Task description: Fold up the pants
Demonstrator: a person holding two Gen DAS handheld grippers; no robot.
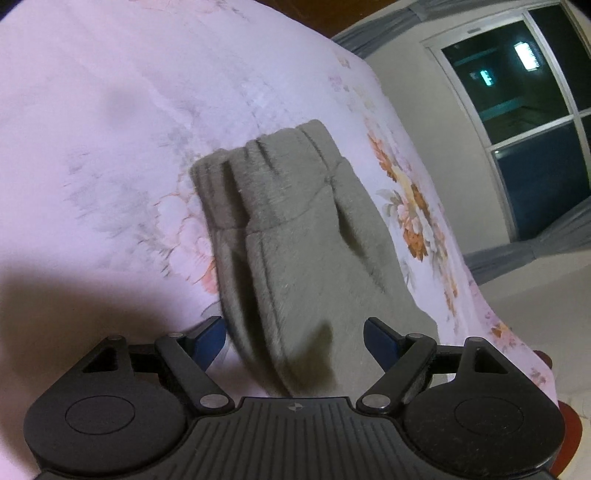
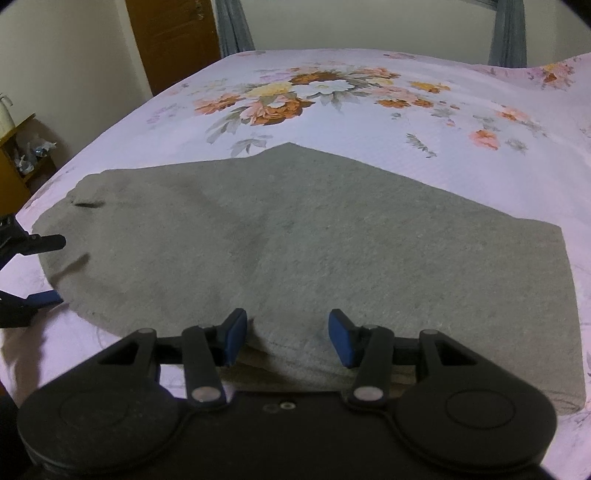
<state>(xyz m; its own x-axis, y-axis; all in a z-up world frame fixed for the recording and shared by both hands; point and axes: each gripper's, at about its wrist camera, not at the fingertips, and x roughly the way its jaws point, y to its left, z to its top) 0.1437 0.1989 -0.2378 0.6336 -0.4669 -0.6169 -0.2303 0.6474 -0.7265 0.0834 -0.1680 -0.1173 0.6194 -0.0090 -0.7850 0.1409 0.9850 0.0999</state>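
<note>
Grey fleece pants lie flat on the lilac floral bedsheet, folded lengthwise, the two legs stacked; the gathered waistband sits at the far end in the left wrist view. Left gripper: jaws wide apart, blue pads either side of the near end of the pants, nothing pinched; in the right wrist view the same gripper shows at the left edge, one finger above and one below the fabric edge. Right gripper: jaws about half apart, hovering over the near edge of the pants; the pads do not appear to press on the cloth, so judged empty. Step in hand, as judged: take the end of the pants for a crosswise fold. To do it well, the left gripper should bite both stacked layers near a corner, the right should take the matching edge, and both should lift and carry level so the edges land square. Surroundings, left to right: a yellow side shelf with small items, a brown wooden door, grey curtains, a dark window. Nothing lies on the pants; the bed edge is close on the left, so loose cloth could slide off there.
</note>
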